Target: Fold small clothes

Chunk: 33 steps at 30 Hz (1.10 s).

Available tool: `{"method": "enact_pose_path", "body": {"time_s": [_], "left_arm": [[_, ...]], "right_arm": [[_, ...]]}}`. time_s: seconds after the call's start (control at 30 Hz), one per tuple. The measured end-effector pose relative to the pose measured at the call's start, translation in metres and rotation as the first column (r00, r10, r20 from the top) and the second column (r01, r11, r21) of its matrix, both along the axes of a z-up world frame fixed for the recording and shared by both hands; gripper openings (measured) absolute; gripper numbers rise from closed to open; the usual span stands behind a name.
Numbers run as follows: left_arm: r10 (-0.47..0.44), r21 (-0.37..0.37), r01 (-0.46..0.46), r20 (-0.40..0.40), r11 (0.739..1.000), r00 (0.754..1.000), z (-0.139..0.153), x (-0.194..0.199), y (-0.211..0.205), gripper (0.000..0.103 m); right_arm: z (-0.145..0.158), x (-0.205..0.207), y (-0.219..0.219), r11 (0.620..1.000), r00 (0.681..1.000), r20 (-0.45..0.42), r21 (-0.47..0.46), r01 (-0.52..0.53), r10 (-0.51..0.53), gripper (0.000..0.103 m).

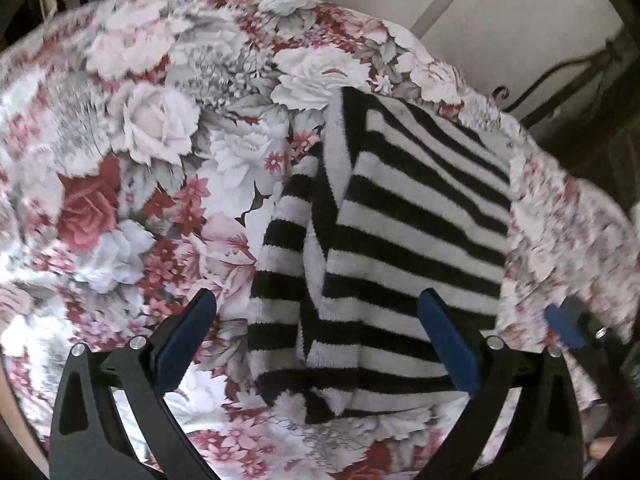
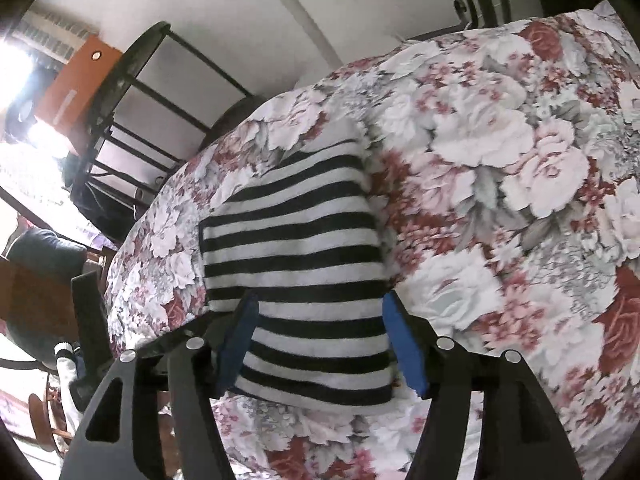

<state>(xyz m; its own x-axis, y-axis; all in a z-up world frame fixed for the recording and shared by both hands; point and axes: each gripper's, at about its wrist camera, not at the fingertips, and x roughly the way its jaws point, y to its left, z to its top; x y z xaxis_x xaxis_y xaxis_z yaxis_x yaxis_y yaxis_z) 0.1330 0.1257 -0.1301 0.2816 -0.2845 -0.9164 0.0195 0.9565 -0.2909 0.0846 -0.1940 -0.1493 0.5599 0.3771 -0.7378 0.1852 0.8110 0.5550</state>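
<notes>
the striped garment [image 1: 404,216] lies on the flowered bedcover [image 1: 152,128], near the cover's edge. in the left wrist view it lies right of the middle, one flap folded over along its left side. the left gripper [image 1: 316,344] hangs above its near end, jaws wide apart, one on each side. in the right wrist view the right gripper [image 2: 320,344] straddles its near part, pads apart. a metal bed rail [image 2: 132,92] stands behind the cover.
</notes>
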Motion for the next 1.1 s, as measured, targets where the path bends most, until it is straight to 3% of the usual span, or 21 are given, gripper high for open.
{"method": "enact_pose_path", "body": {"time_s": [0.13,0.27,0.4,0.63,0.87,1.03,1.1], "left_arm": [[0.01,-0.047,-0.012,-0.042,0.999,0.999,-0.02,0.015,0.002,0.098],[-0.048,-0.023,0.047,-0.054,0.999,0.997,-0.035,0.028,-0.017,0.098],[-0.097,0.042,0.1,-0.078,0.994,0.992,-0.055,0.036,-0.036,0.098],[-0.078,-0.034,0.074,-0.11,0.997,0.991,-0.068,0.046,-0.032,0.099],[-0.079,-0.089,0.067,-0.143,0.994,0.987,-0.079,0.052,-0.023,0.099],[-0.113,-0.134,0.097,-0.119,0.986,0.986,-0.075,0.047,-0.024,0.099],[-0.133,-0.094,0.125,-0.077,0.988,0.988,-0.073,0.043,-0.032,0.099]], "right_arm": [[-0.02,0.004,-0.013,0.998,0.999,-0.035,0.066,0.018,-0.016,0.065],[-0.039,0.015,-0.011,0.991,0.998,-0.062,0.13,0.015,-0.007,0.065],[-0.053,0.025,-0.003,0.992,0.997,-0.073,0.129,0.001,0.009,0.065],[-0.079,0.035,0.004,0.992,0.995,-0.095,0.127,0.009,0.003,0.066],[-0.097,0.039,0.004,0.983,0.996,-0.092,0.182,0.031,-0.015,0.074],[-0.098,0.044,0.019,0.983,0.996,-0.079,0.183,-0.014,0.029,0.073],[-0.097,0.045,0.025,0.987,0.996,-0.077,0.157,-0.029,0.042,0.071]]}}
